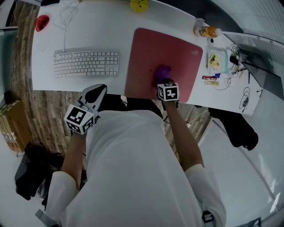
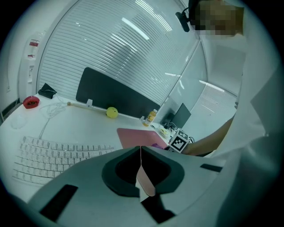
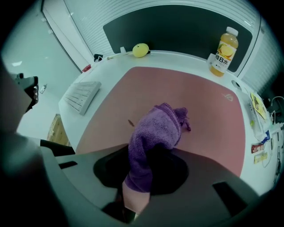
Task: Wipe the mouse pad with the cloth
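A pink mouse pad [image 1: 151,53] [image 3: 186,97] [image 2: 133,136] lies on the white desk, right of the keyboard. My right gripper [image 1: 165,85] [image 3: 148,170] is shut on a purple cloth [image 1: 162,73] [image 3: 157,133], which rests bunched on the pad near its front middle. A small dark speck [image 3: 131,123] sits on the pad left of the cloth. My left gripper [image 1: 94,96] [image 2: 141,170] hovers shut and empty at the desk's front edge, below the keyboard and off the pad.
A white keyboard [image 1: 86,63] lies left of the pad. A yellow ball [image 1: 139,5] and an orange drink bottle [image 1: 206,31] [image 3: 224,46] stand at the back. Small packets and cables [image 1: 219,66] crowd the right side. A red object [image 1: 42,22] sits far left.
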A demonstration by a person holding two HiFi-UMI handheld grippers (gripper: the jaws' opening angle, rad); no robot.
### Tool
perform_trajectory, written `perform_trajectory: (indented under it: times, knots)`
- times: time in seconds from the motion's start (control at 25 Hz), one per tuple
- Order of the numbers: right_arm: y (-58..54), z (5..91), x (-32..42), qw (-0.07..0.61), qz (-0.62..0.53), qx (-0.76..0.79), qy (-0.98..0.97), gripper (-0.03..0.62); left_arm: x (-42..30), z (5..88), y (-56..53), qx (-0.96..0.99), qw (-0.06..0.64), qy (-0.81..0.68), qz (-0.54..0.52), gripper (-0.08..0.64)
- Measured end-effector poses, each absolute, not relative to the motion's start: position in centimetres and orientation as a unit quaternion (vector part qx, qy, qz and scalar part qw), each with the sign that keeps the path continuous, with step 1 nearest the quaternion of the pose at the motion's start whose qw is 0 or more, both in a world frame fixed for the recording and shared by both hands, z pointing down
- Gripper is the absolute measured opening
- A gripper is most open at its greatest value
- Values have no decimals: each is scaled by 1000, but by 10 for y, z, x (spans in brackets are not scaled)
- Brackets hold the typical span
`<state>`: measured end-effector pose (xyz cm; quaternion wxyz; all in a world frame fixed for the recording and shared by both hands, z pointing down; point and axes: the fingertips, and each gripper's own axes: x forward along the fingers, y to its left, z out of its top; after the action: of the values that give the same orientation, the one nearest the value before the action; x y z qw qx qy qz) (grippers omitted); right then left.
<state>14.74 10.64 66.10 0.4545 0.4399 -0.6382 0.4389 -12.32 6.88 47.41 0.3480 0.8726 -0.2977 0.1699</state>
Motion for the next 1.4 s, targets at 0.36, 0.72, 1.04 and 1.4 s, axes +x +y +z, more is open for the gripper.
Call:
perform_trajectory:
  times: [0.36, 0.72, 1.04, 1.4]
  knots:
    - [97, 661, 104, 456, 435, 410, -660, 118, -133, 477, 60, 874, 349, -297, 166, 21]
    - [89, 659, 55, 443, 435, 384, -684, 118, -141, 478, 58, 872, 351, -301, 160, 21]
    - [83, 657, 22, 432, 441, 367, -696, 118, -159, 480, 60, 865, 358, -315, 153, 21]
    - [79, 648, -13, 424, 446, 326, -718, 118, -168, 483, 57, 866, 357, -318, 144, 21]
